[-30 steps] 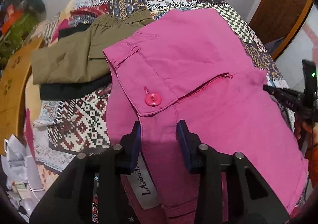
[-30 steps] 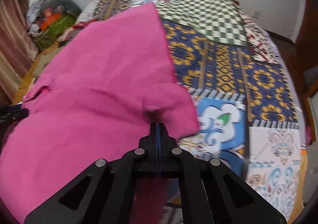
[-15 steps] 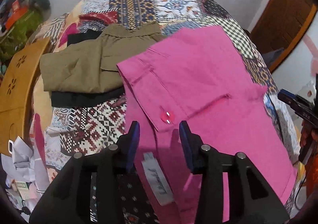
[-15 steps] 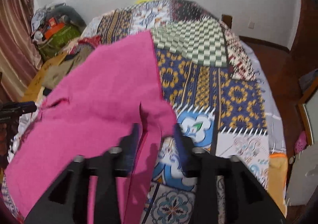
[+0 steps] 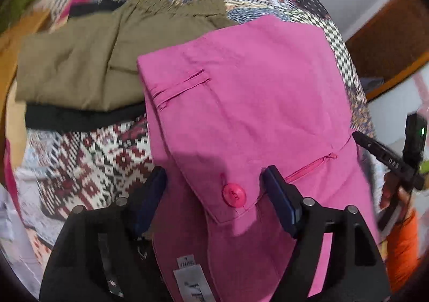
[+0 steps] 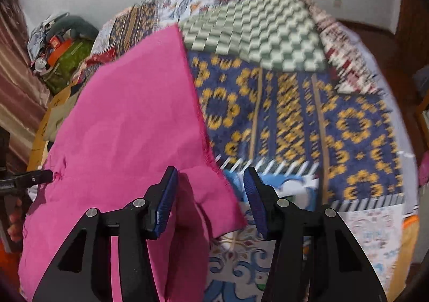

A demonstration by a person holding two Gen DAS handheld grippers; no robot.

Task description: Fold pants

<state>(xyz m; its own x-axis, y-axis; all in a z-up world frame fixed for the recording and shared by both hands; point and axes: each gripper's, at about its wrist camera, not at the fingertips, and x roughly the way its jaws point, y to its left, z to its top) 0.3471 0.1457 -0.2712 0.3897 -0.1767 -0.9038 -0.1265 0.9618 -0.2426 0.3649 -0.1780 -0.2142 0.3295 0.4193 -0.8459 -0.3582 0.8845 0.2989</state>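
Observation:
Pink pants lie folded on a patchwork bedspread, waistband flap and pink button toward me, a white label below. My left gripper is open, its jaws wide on either side of the button flap, holding nothing. In the right wrist view the pants cover the left half, with a turned-up corner between the fingers. My right gripper is open over that corner. The right gripper also shows at the right edge of the left wrist view.
Folded olive pants lie on a black garment left of the pink pants. The bedspread stretches right in the right wrist view. Bags are piled by the wall, beside a striped curtain. A wooden door frame stands at right.
My right gripper let go of the pants corner and opened wide. My left gripper opened wider and came closer over the button flap. The pants lie flatter.

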